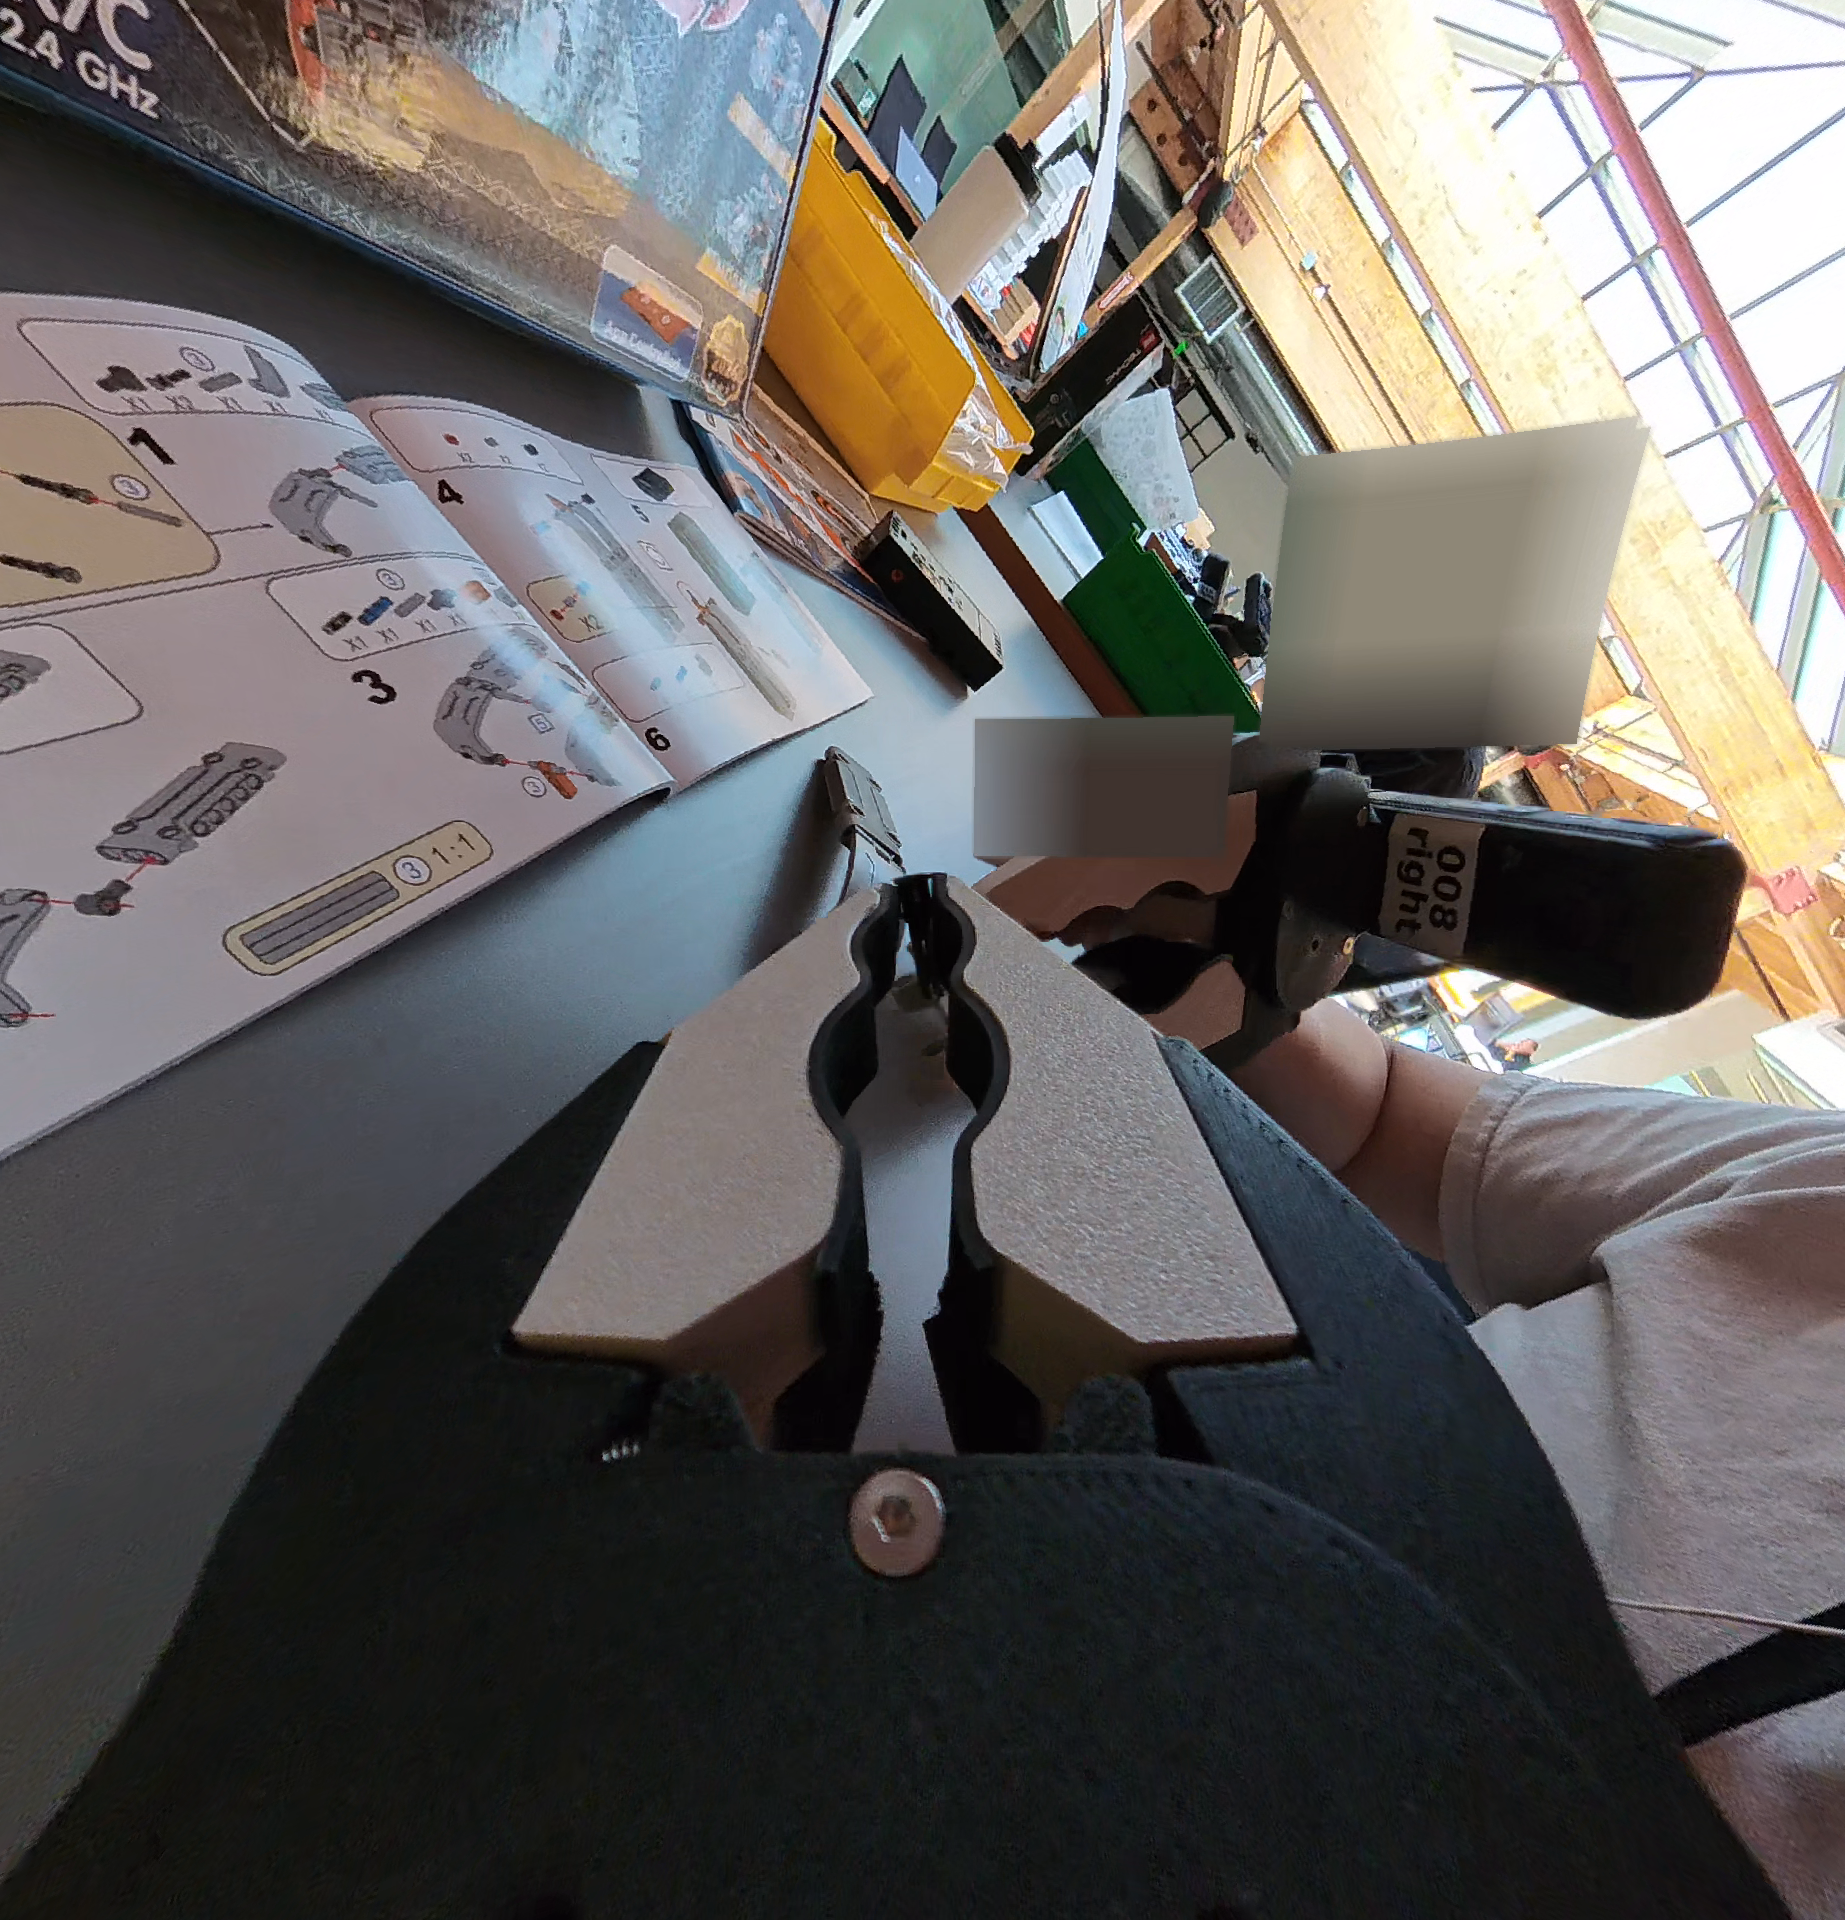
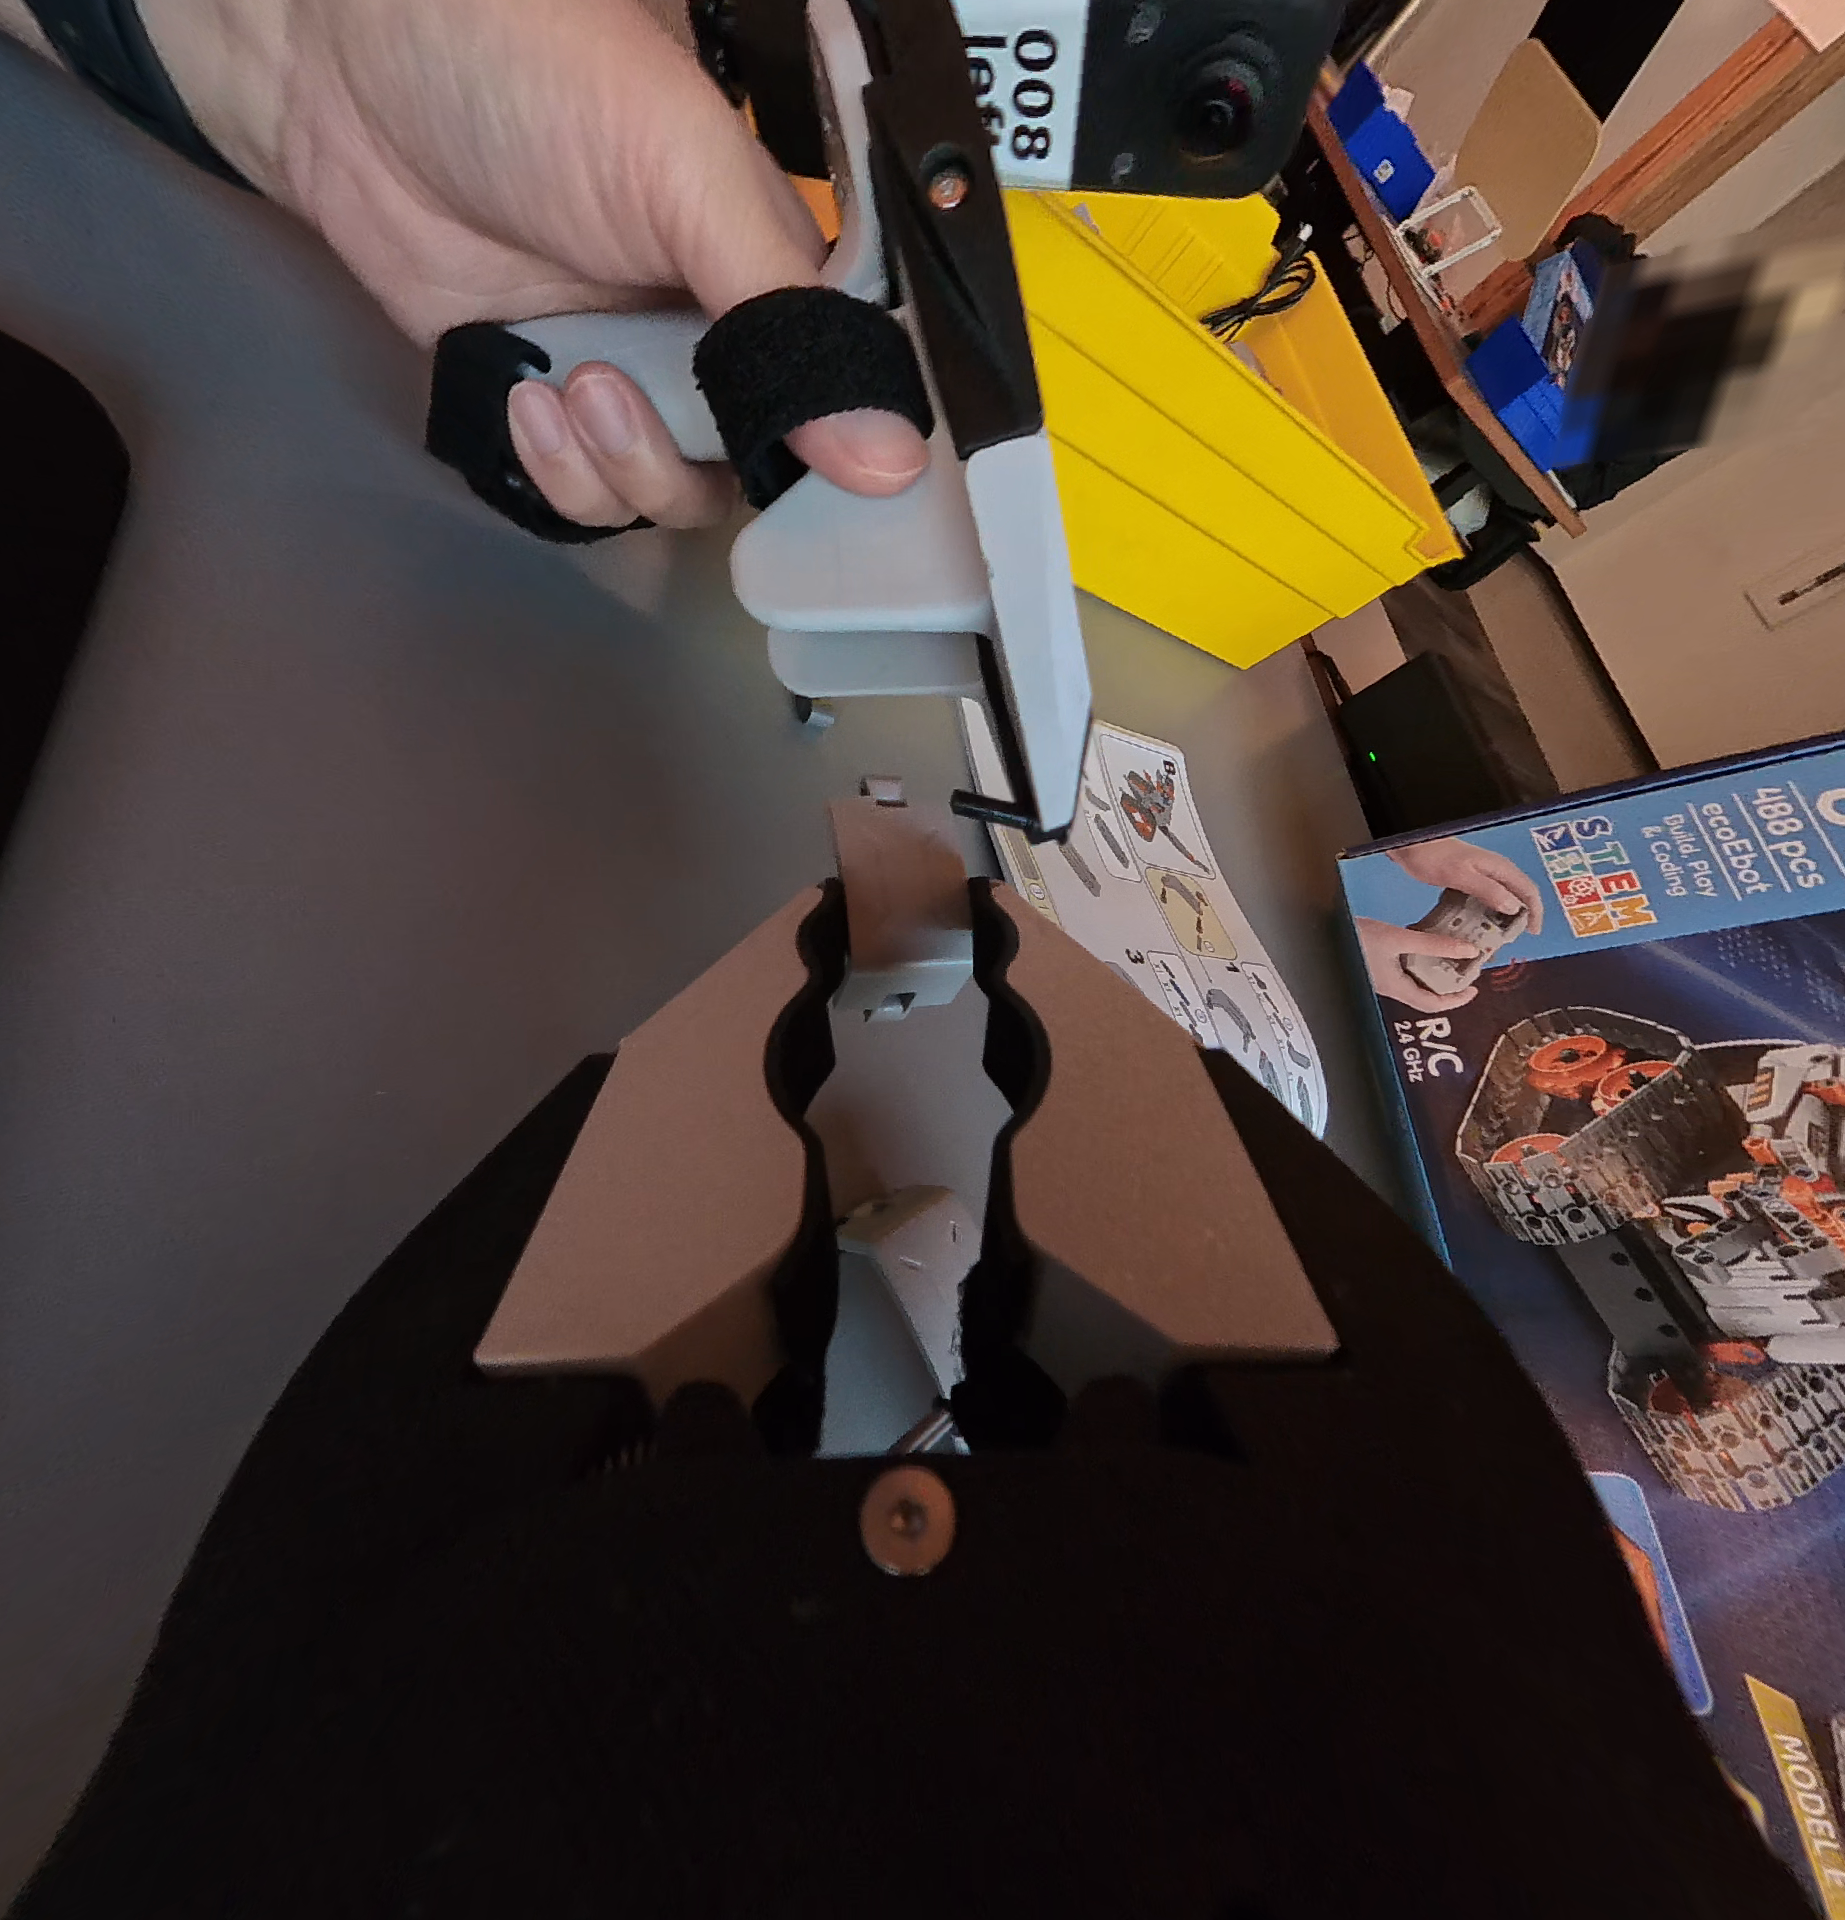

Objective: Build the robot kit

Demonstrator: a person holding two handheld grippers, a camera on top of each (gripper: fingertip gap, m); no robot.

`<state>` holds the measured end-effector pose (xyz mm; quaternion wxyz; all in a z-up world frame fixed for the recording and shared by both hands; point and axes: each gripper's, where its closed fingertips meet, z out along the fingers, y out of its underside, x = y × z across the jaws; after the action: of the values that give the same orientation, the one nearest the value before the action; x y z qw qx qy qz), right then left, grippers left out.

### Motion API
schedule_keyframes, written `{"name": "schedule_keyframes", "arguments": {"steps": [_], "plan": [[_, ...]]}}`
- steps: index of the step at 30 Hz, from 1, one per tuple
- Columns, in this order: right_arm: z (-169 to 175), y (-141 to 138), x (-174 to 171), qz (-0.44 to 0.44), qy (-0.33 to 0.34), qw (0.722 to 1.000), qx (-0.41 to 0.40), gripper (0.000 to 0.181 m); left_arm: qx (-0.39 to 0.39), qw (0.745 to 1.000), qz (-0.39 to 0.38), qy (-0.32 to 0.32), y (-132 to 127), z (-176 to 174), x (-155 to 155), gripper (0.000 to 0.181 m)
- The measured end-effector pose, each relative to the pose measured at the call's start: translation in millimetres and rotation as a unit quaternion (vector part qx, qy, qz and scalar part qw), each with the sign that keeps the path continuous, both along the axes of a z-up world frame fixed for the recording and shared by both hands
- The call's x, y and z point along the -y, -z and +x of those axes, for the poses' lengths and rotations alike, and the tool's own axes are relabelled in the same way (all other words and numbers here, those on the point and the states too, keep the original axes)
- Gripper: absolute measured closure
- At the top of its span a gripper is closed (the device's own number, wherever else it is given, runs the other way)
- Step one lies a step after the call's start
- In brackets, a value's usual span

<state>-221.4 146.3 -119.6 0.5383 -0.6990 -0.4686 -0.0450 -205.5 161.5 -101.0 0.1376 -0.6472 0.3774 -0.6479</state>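
On the grey table (image 1: pixel 118 1299), the largest thing is a printed toy box (image 2: pixel 1676 1195) bearing writing and a picture of a tracked grey-and-orange vehicle; it stands just beside the open instruction booklet (image 1: pixel 305 665), on the side away from the person. The booklet lies flat, its pages showing numbered building steps with drawings of grey parts. Beyond the booklet, past the box's end, sits a yellow bin (image 1: pixel 876 353), with a green bin (image 1: pixel 1146 623) farther along the table edge and a small black device (image 1: pixel 933 603) between booklet and bins.

The right tool (image 2: pixel 902 899) is clamped on a grey building piece (image 2: pixel 902 935), which stands out past its fingertips; a white sticker with writing sits on this tool's black body (image 1: pixel 1520 904). The left tool (image 1: pixel 923 894) pinches a small black pin (image 2: pixel 991 808) at its very tips, the pin pointing sideways toward the grey piece, just apart from it and just off the booklet's near edge. A hand (image 2: pixel 544 208) with black finger straps grips the left tool, whose body also carries a white sticker. A loose grey part (image 2: pixel 913 1278) lies on the table below the right tool.
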Motion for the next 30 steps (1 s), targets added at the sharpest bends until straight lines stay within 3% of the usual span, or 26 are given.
{"name": "schedule_keyframes", "arguments": {"steps": [30], "plan": [[9,-10,-5,0.024,0.034,0.999,-0.002,0.159,0.011,0.999,-0.024,-0.032,2,3,-2,0.178]]}}
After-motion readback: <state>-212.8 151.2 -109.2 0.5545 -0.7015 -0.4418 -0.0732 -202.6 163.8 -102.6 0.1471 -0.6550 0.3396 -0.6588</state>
